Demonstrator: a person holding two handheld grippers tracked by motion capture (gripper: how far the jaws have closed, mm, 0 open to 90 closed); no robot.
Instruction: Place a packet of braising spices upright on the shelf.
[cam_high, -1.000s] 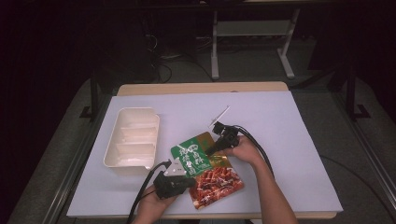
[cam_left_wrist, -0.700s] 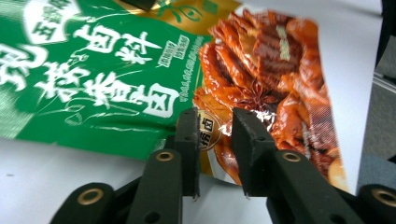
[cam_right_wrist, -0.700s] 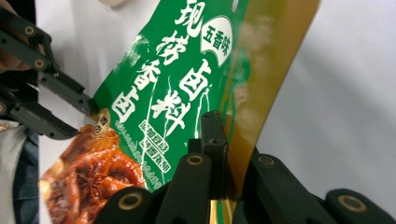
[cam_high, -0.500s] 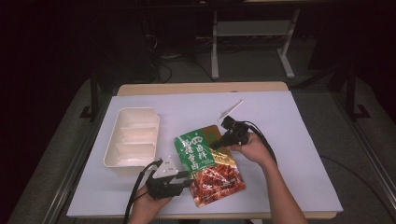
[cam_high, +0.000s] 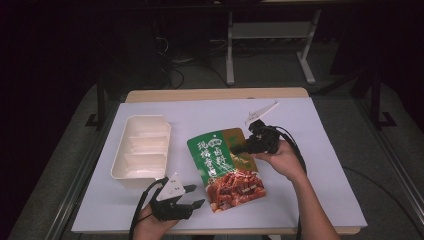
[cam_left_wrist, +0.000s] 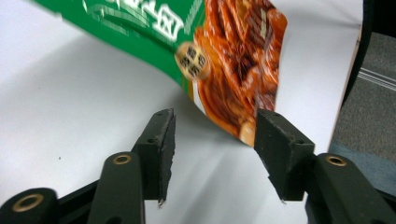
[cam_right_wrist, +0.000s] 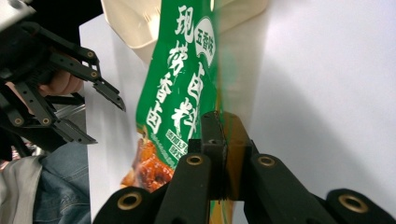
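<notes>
Since the earlier frames the left gripper (cam_high: 192, 196) has let go of the pouch (cam_high: 225, 167) and pulled back toward the tabletop's near edge; the right gripper (cam_high: 241, 148) has kept its clamp and shifted the pouch slightly right and up.

Pouch: green and orange printed food packet, roughly mid tabletop (cam_high: 310, 165), right of the cream compartment tray (cam_high: 142, 148) and apart from it. In the right gripper view it hangs clear of the surface with a shadow under it, so it looks lifted by one edge.

Handling, my read: thin, glossy film, so slippery and floppy; light to moderate weight, contents probably settling at the low end. It sags from a one-sided grip. Best hold is on a flat sealed edge or corner, not the bulging middle.

Jaws:
- Right: closed tight on the pouch's right edge, near the brown strip below the green panel.
- Left: spread wide, holding nothing, hovering just short of the pouch's orange lower corner. The corner lines up near the gap but isn't between the pads.
</notes>
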